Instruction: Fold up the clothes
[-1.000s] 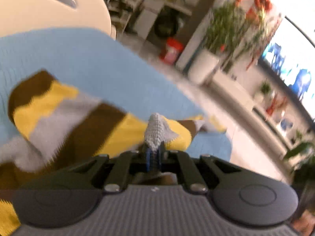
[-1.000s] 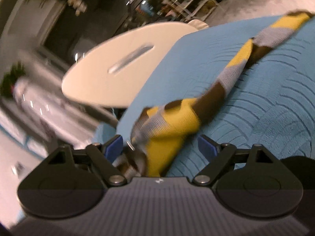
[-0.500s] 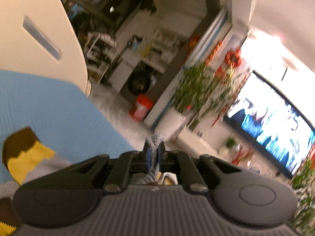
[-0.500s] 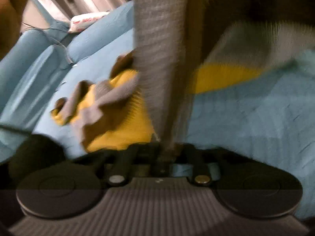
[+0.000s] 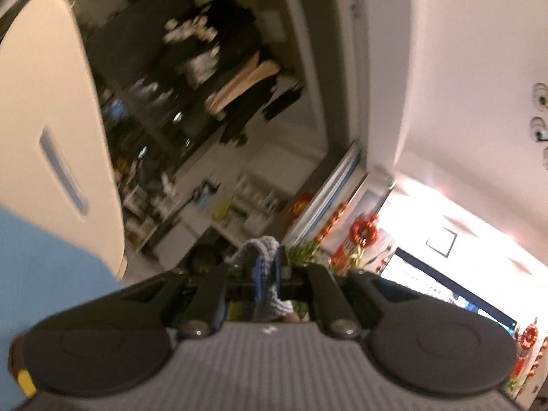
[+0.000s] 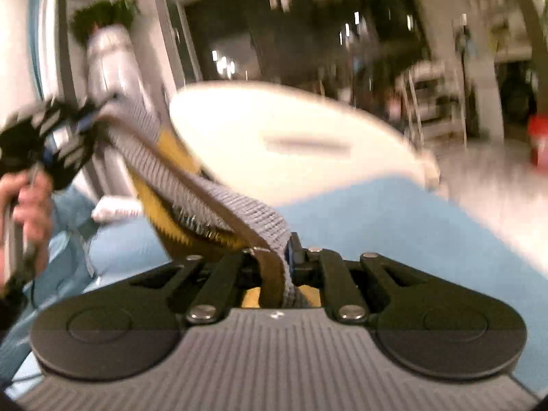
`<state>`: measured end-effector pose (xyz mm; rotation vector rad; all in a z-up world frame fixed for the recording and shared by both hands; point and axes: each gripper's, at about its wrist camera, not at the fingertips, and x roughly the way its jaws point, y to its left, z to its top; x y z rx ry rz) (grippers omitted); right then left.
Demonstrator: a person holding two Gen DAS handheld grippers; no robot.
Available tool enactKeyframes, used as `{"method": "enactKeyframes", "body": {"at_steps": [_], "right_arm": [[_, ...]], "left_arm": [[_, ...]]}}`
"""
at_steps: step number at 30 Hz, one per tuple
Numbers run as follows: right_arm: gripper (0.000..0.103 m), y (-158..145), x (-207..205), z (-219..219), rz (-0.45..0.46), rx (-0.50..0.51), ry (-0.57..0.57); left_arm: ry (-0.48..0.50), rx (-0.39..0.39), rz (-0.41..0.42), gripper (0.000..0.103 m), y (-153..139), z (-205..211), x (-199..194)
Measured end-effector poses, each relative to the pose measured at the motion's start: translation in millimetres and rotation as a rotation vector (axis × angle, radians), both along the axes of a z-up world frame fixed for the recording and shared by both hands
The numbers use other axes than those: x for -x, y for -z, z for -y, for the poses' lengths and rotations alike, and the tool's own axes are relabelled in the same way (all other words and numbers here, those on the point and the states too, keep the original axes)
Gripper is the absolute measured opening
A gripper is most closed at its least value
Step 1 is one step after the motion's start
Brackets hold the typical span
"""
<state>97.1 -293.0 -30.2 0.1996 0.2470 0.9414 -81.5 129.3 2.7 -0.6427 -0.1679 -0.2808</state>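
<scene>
Lifting the striped knit [image 6: 219, 198] taut, both grippers, left [image 5: 265, 267] and right [image 6: 286, 257], clamped on it; next I lay it flat on the blue cover [image 6: 394, 226].

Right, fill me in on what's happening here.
A person is folding a striped knit, one tongs in each hand. The right tongs and the left tongs are each shut on an edge of it. The knit hangs stretched between them above the blue cover, with a white table behind.
</scene>
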Motion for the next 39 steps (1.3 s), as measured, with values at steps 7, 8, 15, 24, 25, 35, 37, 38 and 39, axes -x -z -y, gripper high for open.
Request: {"method": "enactKeyframes", "body": {"at_steps": [7,8,15,24,25,35,37,38,39], "right_arm": [[0.008,-87,-1,25,0.215,-0.173,0.052],[0.008,-98,-3,32,0.220,-0.209,0.046],[0.008,-84,-19,6,0.154,-0.089,0.012],[0.008,-69,3,7,0.115,-0.051,0.013],[0.008,-70,5,9,0.117,-0.053,0.008],[0.008,-64,17,16,0.097,-0.035,-0.008],[0.008,-59,15,24,0.084,-0.030,0.012],[0.008,-59,12,27,0.074,-0.034,0.024],[0.008,-58,9,31,0.063,-0.039,0.036]], "left_arm": [[-0.048,-0.071,0.274,0.008,-75,25,75],[-0.058,-0.100,0.287,0.010,-82,31,83],[0.168,-0.293,0.007,0.082,-48,78,53],[0.255,-0.904,-0.413,0.090,108,209,-10],[0.250,-0.987,-0.426,0.090,121,224,-17],[0.065,-0.963,-0.420,0.007,136,273,-64],[-0.021,-0.844,-0.394,0.006,126,263,-58],[-0.069,-0.764,-0.381,0.006,118,257,-52],[-0.115,-0.696,-0.369,0.006,112,251,-46]]}}
